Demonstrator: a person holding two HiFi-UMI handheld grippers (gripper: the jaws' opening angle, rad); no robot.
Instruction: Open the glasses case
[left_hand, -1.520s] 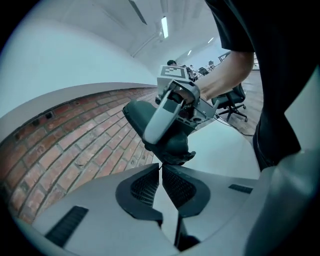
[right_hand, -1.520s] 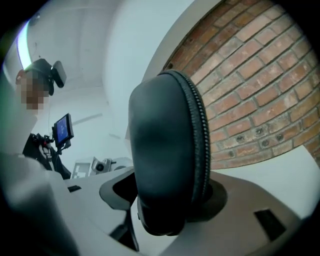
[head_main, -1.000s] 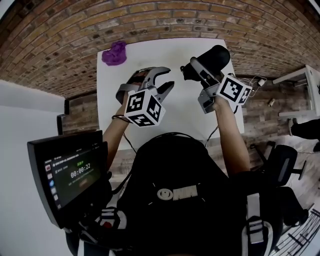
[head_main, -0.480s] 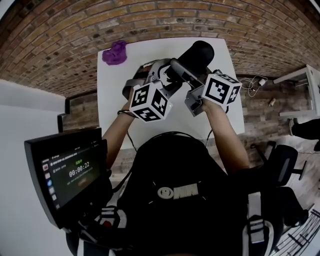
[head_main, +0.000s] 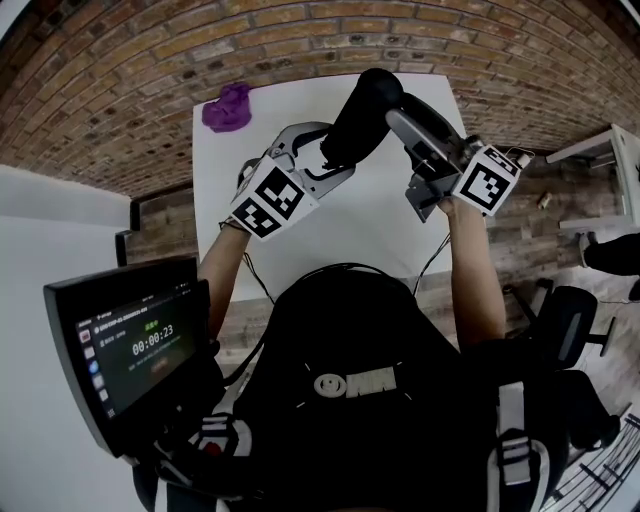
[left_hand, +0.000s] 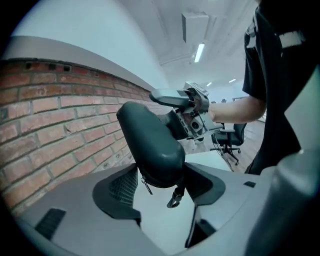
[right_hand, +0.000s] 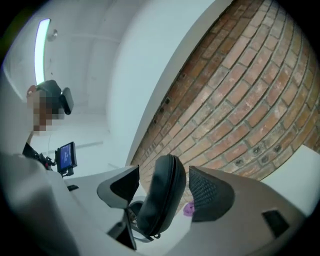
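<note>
Black glasses case (head_main: 358, 118), held up in the air over a white table (head_main: 390, 225), btwn two hand-held grippers. The case is a long hard shell w/ rounded ends, matte and smooth, zipped shut. It slants up and away from the person.

The left gripper (head_main: 325, 160) has the case's lower end btwn its jaws. The jaws are set wide and closing, and both pads look to be against the case's sides. A small metal zip pull (left_hand: 174, 199) dangles under that end.

The right gripper (head_main: 400, 118) is at the upper part of the case. The case stands edge-on btwn its jaws w/ the zip seam (right_hand: 176, 192) facing the camera. These jaws are opening, and a sliver of brick wall (right_hand: 240, 100) shows btwn the case and one pad.

A purple object (head_main: 228, 107) lies at the table's far left corner, well apart from the case.
</note>
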